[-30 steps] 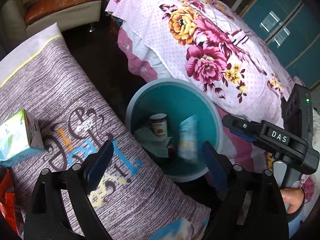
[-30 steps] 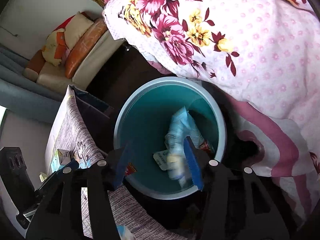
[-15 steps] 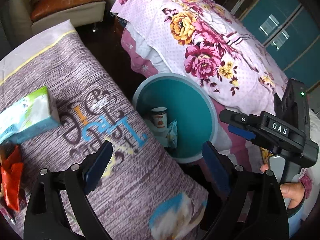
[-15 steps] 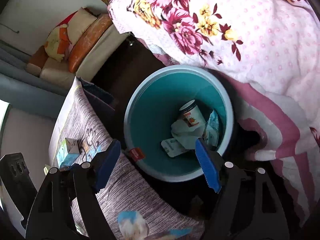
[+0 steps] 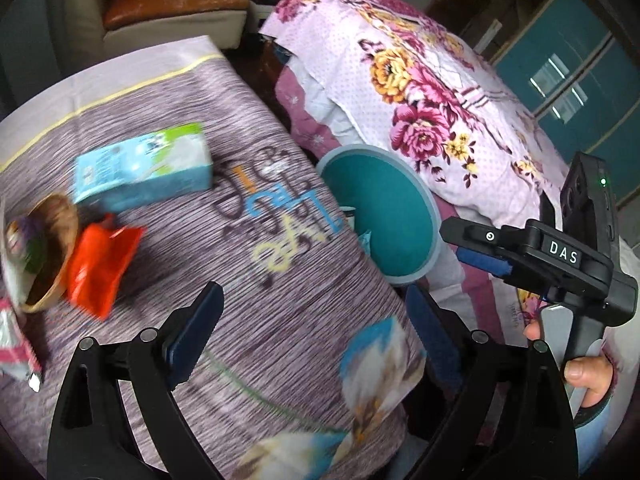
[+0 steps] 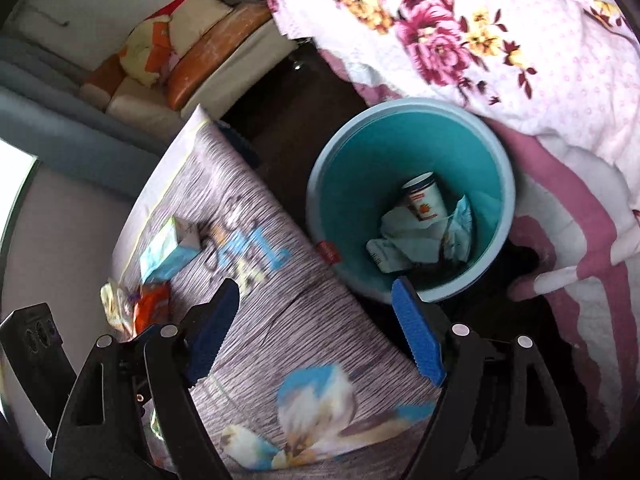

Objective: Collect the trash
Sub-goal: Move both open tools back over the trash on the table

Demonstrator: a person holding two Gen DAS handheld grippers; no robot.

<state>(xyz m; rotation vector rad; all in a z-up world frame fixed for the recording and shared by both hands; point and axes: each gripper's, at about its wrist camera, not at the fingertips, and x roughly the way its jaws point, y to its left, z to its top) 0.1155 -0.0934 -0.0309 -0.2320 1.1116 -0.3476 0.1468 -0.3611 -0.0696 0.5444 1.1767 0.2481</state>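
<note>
- Next, the orange snack wrapper on the worktop looks light, crinkly and slippery; pinch its near edge.
- Both the left gripper and the right gripper stand wide and empty.

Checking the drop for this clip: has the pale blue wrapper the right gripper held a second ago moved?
Yes. It has left the right gripper, whose jaws now stand open and empty, and lies crumpled in the teal bin beside the paper cup.

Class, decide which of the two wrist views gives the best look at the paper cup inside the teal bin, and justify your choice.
The right wrist view: it looks down into the bin, so the paper cup shows lying tilted among crumpled wrappers. In the left wrist view the tablecloth edge hides nearly all of it; only a sliver of rim shows.
</note>
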